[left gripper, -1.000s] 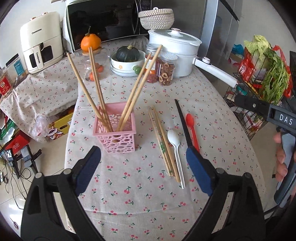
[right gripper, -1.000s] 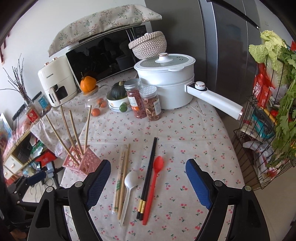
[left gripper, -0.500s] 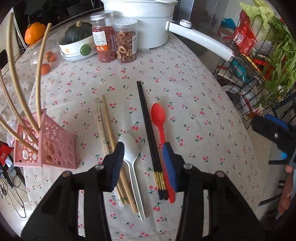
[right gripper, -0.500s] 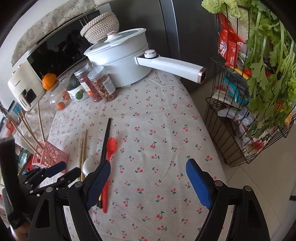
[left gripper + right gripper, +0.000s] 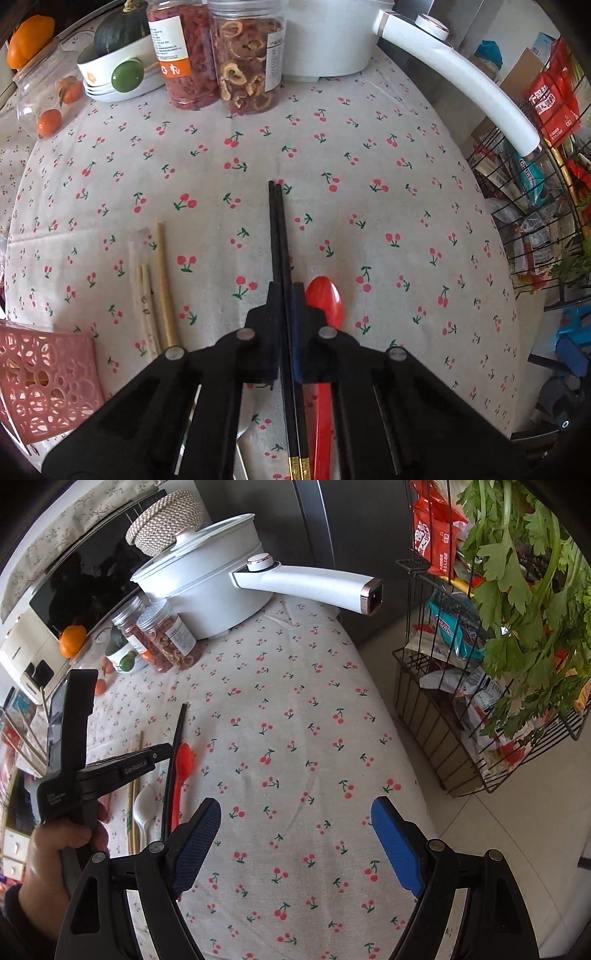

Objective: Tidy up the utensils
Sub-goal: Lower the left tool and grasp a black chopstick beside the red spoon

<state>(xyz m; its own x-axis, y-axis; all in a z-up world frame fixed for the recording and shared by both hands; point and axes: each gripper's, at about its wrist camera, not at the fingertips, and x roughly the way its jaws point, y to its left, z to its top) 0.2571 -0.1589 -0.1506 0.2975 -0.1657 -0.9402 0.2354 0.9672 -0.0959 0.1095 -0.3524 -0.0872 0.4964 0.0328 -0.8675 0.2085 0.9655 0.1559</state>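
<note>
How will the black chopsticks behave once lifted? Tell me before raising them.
The black chopsticks look thin, stiff and probably light. The left gripper is shut on them partway along, so they may pivot. Their glossy surface suggests one stick could slip or scissor apart.

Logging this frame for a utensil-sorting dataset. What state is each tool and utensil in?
left tool: shut on black chopsticks
right tool: open, holding nothing
red spoon: lying on the tablecloth
wooden chopsticks: lying flat
pink holder: upright
</note>
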